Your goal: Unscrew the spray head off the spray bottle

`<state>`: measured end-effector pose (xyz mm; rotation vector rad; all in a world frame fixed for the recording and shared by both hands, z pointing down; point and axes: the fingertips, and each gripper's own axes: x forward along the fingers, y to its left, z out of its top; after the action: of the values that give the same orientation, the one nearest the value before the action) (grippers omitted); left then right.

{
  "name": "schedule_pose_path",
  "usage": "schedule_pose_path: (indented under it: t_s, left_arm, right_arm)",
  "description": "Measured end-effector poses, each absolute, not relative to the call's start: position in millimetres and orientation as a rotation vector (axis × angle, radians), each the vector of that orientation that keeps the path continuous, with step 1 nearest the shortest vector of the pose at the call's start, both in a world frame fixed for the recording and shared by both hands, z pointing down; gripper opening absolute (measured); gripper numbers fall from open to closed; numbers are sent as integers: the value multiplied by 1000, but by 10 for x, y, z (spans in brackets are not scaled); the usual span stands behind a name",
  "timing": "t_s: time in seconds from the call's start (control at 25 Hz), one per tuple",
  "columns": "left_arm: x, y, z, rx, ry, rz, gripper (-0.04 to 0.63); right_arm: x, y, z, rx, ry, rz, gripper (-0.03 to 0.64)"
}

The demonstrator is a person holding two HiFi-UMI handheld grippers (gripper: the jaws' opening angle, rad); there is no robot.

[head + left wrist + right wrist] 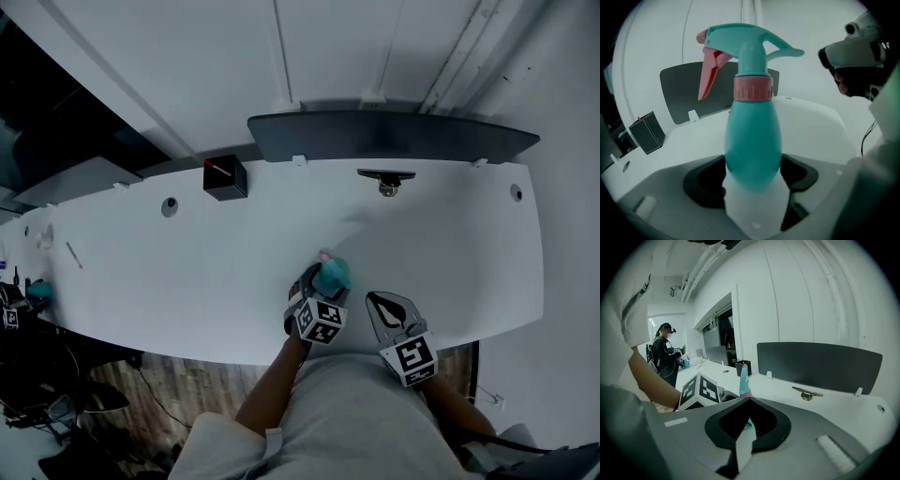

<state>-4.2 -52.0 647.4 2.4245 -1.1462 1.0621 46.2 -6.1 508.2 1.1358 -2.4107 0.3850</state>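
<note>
One spray bottle upright between wide jaws of left claw — right claw pinched closed alongside.

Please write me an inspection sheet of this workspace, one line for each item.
Surface: white table, with round holes near its back edge.
Job's things: spray bottle upright; spray head still screwed on above the pink collar.
Clutter: black box and metal bracket at the back edge, away from the bottle.
Grippers: left hand-held gripper jaws apart, bottle between them, no squeeze visible; right hand-held gripper shut, empty, beside the bottle.
Cables: thin cable by the person's sleeve.
Surroundings: dark panel behind the table; wood floor; another person far off.
</note>
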Motion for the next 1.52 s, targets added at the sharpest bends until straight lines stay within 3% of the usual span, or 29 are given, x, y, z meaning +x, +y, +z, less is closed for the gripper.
schedule_pose_path:
  t_s: [0.24, 0.48, 0.52, 0.56, 0.6, 0.72, 0.84, 0.92, 0.96, 1.24, 1.52]
  left_arm:
    - [-146, -496, 6276, 2522, -1205, 1293, 354]
    - [-444, -455, 5905, 2554, -1329, 1702, 354]
    - [-480, -449, 5858, 2542, -1342, 1739, 354]
    - [-504, -442, 5817, 2531, -1352, 1765, 354]
    - [-518, -433, 5784, 2526, -1362, 1788, 354]
    - [-493, -399, 5713, 2550, -1375, 1841, 354]
    - [-416, -369, 5674, 2590, -1370, 1868, 354]
    - [-377, -357, 5657, 2605, -1369, 1891, 354]
    - [-363, -349, 5652, 2609, -1365, 1905, 354]
    - [-292, -294, 5660, 2634, -1302, 1930, 354]
    - [-247, -204, 5808, 2664, -1175, 1947, 353]
  right_arm:
    - [478, -73, 5045, 1160, -2448, 520, 2]
    - [359, 5, 4808, 1073, -2566, 624, 4]
    - [302, 35, 4768, 1033, -2594, 652, 121]
    - [247, 61, 4734, 997, -2614, 677, 289]
    - [205, 74, 4707, 974, -2628, 692, 305]
    - [159, 33, 4672, 979, -2648, 714, 298]
    - [174, -45, 4701, 994, -2646, 791, 235]
    - [195, -71, 4725, 992, -2632, 790, 168]
    - [210, -75, 4738, 990, -2621, 766, 104]
    - [275, -31, 4785, 874, -2564, 543, 94]
    - [102, 275, 4858, 340, -2285, -515, 91]
